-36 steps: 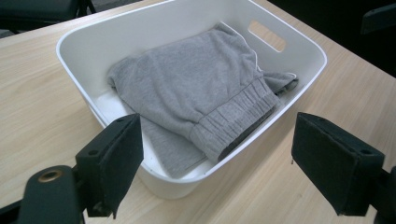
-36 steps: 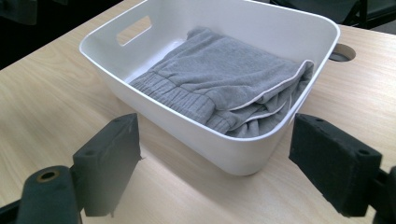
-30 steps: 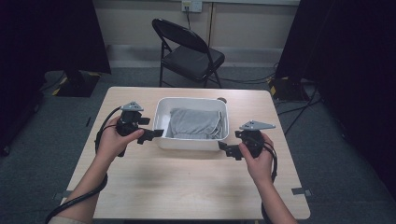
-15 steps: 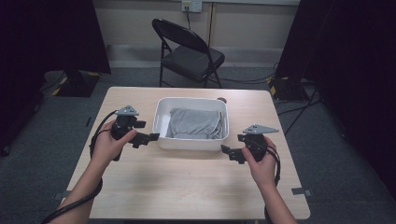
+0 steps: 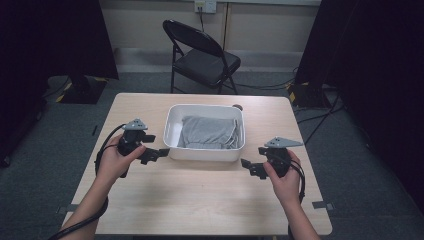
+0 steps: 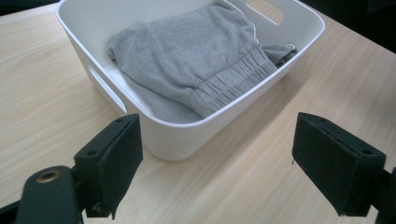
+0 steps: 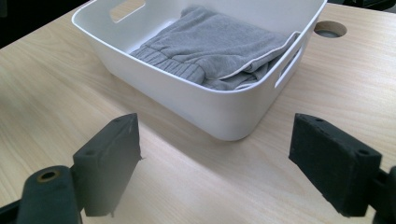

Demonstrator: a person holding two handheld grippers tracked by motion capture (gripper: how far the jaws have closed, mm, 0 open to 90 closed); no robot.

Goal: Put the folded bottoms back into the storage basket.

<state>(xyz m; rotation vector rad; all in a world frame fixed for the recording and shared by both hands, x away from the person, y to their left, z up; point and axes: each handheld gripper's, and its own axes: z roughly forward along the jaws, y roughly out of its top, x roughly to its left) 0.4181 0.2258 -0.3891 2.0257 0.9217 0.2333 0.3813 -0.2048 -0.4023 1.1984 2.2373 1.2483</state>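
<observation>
A white plastic tub (image 5: 205, 152) sits mid-table with a folded grey garment (image 5: 207, 131) inside. My left gripper (image 5: 156, 153) is held just off the tub's near left corner, jaws open and empty. My right gripper (image 5: 248, 167) hovers off the near right corner, also open and empty. In the left gripper view the tub's (image 6: 187, 140) corner lies ahead of the left gripper (image 6: 217, 172), with the garment's (image 6: 196, 60) elastic cuff against the rim. In the right gripper view the tub (image 7: 210, 109) and garment (image 7: 219, 42) lie beyond the right gripper (image 7: 215, 170).
The wooden table (image 5: 200, 200) has bare surface in front of the tub. A round cable hole (image 5: 238, 106) sits behind the tub. A black folding chair (image 5: 202, 57) stands beyond the table's far edge. Cables (image 5: 320, 120) run over the floor at right.
Both grippers have drawn back a little from the tub toward the person, the left one away from the tub's left side. The jaws stay open; tub and garment have not moved.
</observation>
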